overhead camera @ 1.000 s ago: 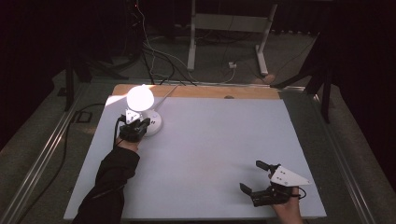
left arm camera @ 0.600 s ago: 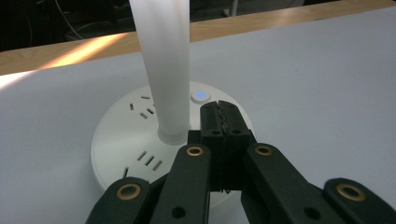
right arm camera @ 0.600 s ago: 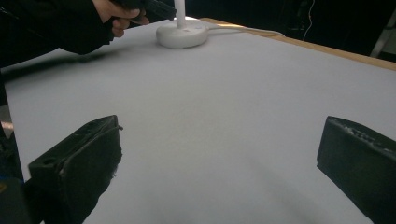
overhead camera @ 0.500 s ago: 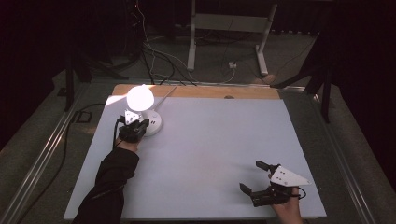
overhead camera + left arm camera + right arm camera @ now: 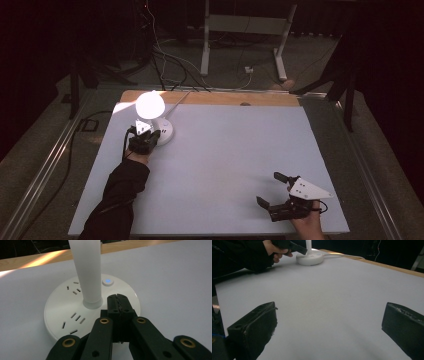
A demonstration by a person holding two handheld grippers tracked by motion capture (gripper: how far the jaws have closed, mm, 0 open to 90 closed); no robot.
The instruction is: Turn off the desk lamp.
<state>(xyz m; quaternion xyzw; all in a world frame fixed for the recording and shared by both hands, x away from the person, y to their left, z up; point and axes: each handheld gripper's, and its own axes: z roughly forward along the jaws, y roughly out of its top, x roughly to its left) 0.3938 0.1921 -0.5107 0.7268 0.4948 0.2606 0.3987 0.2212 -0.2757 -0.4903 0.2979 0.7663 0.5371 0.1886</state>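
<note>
White and lit, a small desk lamp [image 5: 150, 106] stands at the far left of the pale grey table [image 5: 235, 165], its round base [image 5: 62, 312] carrying socket slots and a small button [image 5: 107, 281] that glows blue. A white stem [image 5: 87, 272] rises from the middle of that base, and a white cable [image 5: 176, 100] runs from it toward the wooden strip [image 5: 260, 99] along the table's far edge. The left gripper [image 5: 119, 305] sits over the near side of the base, its two black jaws pressed together with nothing between them, the tips just beside the stem and short of the button. A dark sleeve [image 5: 117, 200] reaches in from the near left behind it. At the near right corner, well apart from the lamp, the right gripper [image 5: 272, 189] rests low over bare table with its jaws spread wide and empty.
</note>
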